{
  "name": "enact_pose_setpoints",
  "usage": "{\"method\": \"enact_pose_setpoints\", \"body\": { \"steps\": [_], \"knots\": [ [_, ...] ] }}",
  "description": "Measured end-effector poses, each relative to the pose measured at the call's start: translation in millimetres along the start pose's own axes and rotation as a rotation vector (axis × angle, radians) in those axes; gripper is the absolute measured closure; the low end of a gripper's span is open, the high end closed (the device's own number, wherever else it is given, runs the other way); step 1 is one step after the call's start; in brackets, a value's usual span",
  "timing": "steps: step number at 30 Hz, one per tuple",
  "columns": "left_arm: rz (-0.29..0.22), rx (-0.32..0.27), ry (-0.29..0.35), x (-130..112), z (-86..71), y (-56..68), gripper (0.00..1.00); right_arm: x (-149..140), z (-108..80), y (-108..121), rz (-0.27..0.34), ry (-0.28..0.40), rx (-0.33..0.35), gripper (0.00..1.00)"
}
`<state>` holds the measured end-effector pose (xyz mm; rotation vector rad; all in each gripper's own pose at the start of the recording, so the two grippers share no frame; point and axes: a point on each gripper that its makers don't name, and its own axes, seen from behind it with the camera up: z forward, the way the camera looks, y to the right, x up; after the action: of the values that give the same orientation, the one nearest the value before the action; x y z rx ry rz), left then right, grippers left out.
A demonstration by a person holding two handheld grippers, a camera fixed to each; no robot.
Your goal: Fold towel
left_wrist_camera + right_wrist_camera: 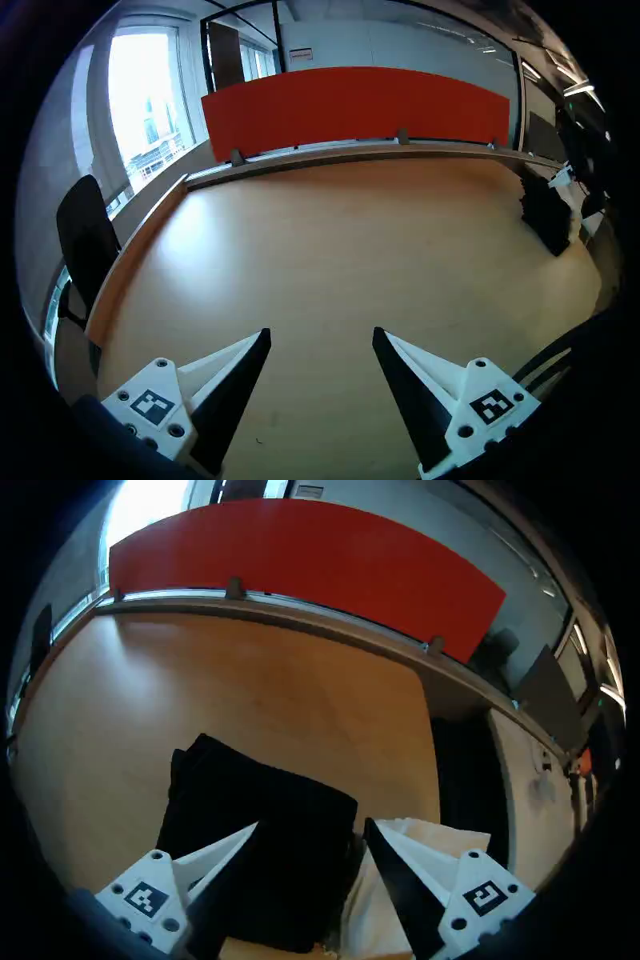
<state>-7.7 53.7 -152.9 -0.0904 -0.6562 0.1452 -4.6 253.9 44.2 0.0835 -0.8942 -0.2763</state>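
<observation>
- Scanning from the left of the left gripper view, I see a chair (84, 232) at the table's (336, 240) edge. Bare wood runs from there out to the red divider (352, 108).
- My left gripper (320, 332) hangs over that bare wood with its tongs spread wide and nothing between them.
- At the far right of that view sits a dark shape (548, 216). It may be cloth seen edge-on, but it is too warped for me to tell.
- In the right gripper view the black towel (264, 800) lies directly ahead of and beneath my right gripper (312, 824). It looks already doubled into layers, and it is skewed so that its far edge slants down to the right.
- The fingers cover the black towel's near end, so I cannot judge its long axis.
- The right tongs are also wide and grip nothing. The left fingertip sits over the black cloth, the right one over its right edge.
- Just right of the black towel, touching it or tucked under it, lies a cream towel (368, 924). It is partly under my right finger.
- My judgement: the coming move turns on this — both towels lie below the right hand, well off to the right of the left one. The right gripper is the nearer and needs only to drop, while the left must cross over.
- The right gripper view gives me the towels from above, while the left gripper view gives me the free table where a fold could be laid.
</observation>
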Motion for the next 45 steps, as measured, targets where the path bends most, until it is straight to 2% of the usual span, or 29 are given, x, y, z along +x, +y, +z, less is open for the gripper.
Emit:
{"method": "enact_pose_setpoints", "body": {
  "steps": [9, 17, 27, 45],
  "knots": [
    [-0.010, 0.000, 0.017, 5, 1.8, -2.7, 0.06, 9, -12.1, -2, 0.031, 0.031, -0.008, 0.00],
    [-0.019, -0.005, 0.032, 8, 2.5, -2.5, 0.06, 18, -28.9, -9, 0.088, 0.079, 0.004, 0.00],
    [-0.024, -0.012, 0.052, 12, 0.4, -2.5, 0.06, 11, -43.7, -26, 0.113, 0.097, 0.019, 0.00],
    [-0.021, -0.019, 0.059, 10, -4.5, -5.3, 0.06, -15, -45.4, -56, 0.119, 0.079, 0.054, 0.00]
  ]
}}
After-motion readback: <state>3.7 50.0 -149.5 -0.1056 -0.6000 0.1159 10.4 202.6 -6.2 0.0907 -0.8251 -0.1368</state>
